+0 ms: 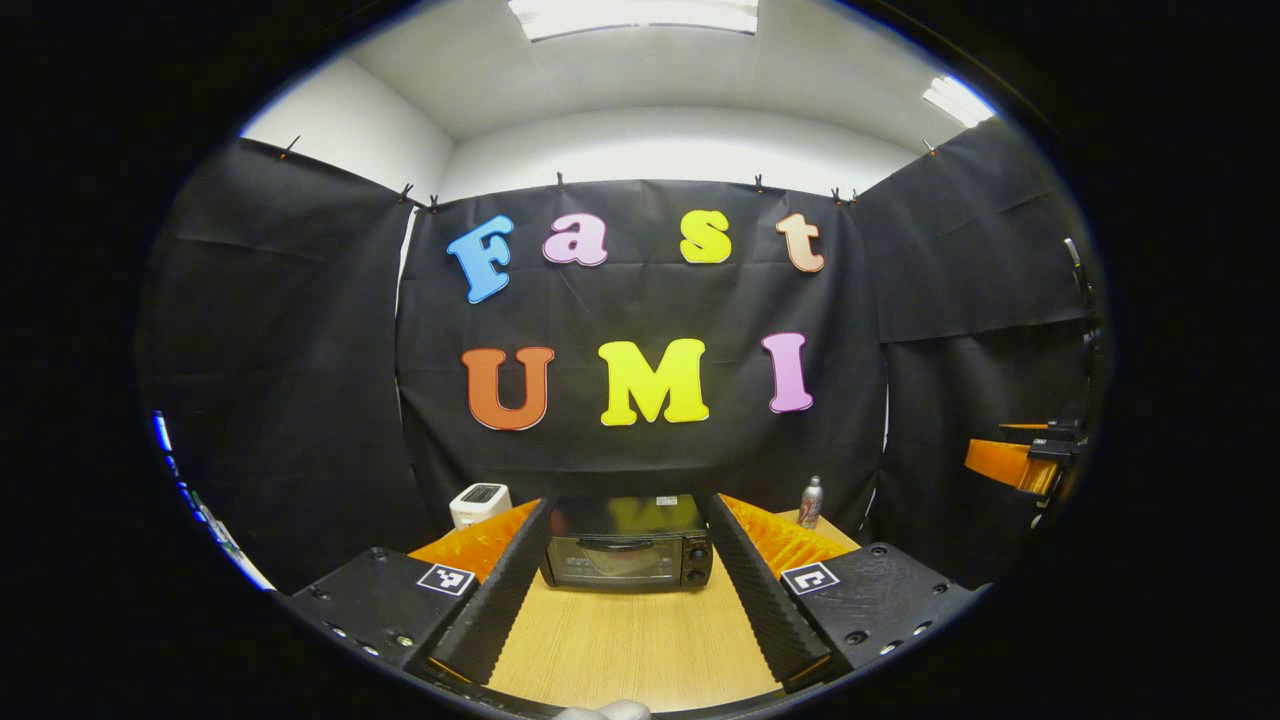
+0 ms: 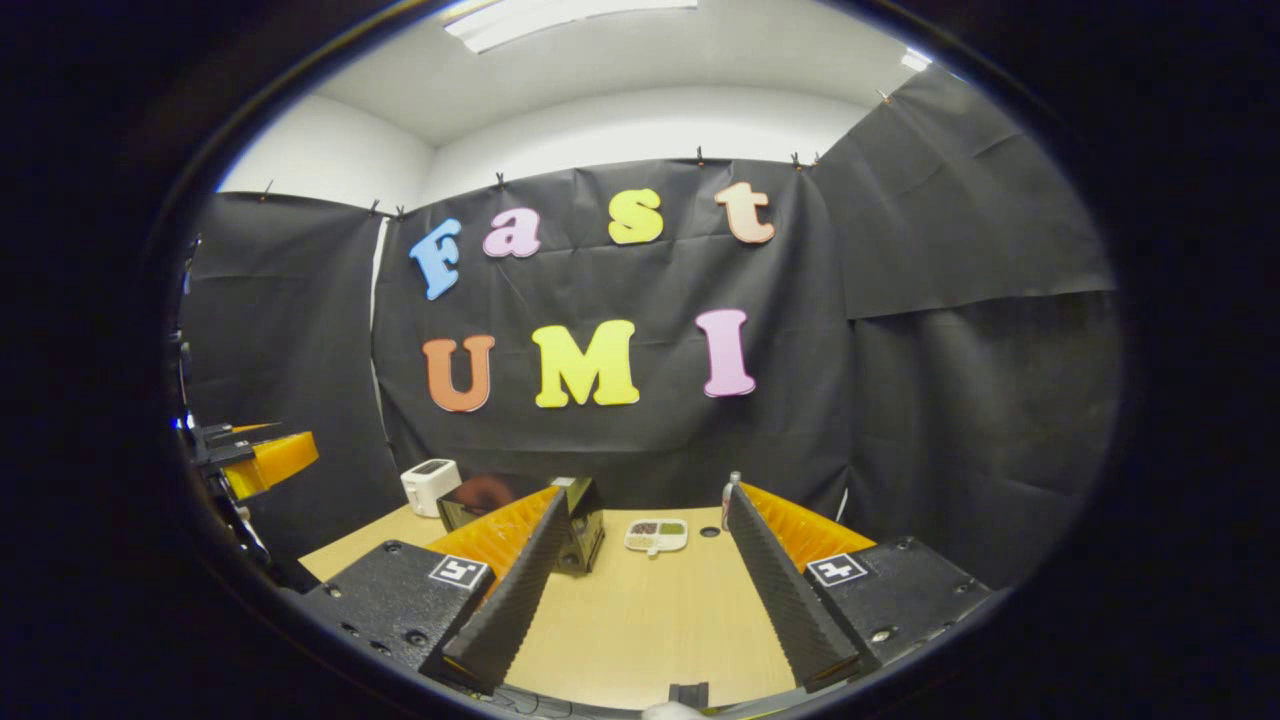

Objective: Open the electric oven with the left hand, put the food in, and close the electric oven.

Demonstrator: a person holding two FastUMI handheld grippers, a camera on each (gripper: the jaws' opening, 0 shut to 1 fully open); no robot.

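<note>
In the left gripper view, a white toaster [image 1: 479, 503] stands at the far left of the wooden table [image 1: 630, 650], near the cloth wall. Right of it the oven [image 1: 627, 543] sits squarely ahead, framed between the two fingers of the left gripper [image 1: 628, 540], which is spread wide and holds nothing. The oven door is shut, its handle across the top of the glass and its knobs down the right side. Further right a small can [image 1: 811, 502] stands upright near the table's back edge, well apart from the oven. At the far right edge the right gripper [image 1: 1030, 462] shows in part; its jaws cannot be made out from here.

In the right gripper view, the left gripper [image 2: 250, 455] appears at the far left edge. Next comes the toaster [image 2: 430, 486], then the oven [image 2: 575, 530], seen from its side and partly hidden behind this gripper's left finger. Right of the oven, on the bare table [image 2: 640, 630], lies a small white tray [image 2: 656, 535] of food, perhaps grains or beans in compartments; it is too small to be sure. It lies between the fingers of the right gripper [image 2: 650, 525], far ahead of them and untouched. That gripper is wide apart and empty. The can [image 2: 733, 490] peeks from behind its right finger.
</note>
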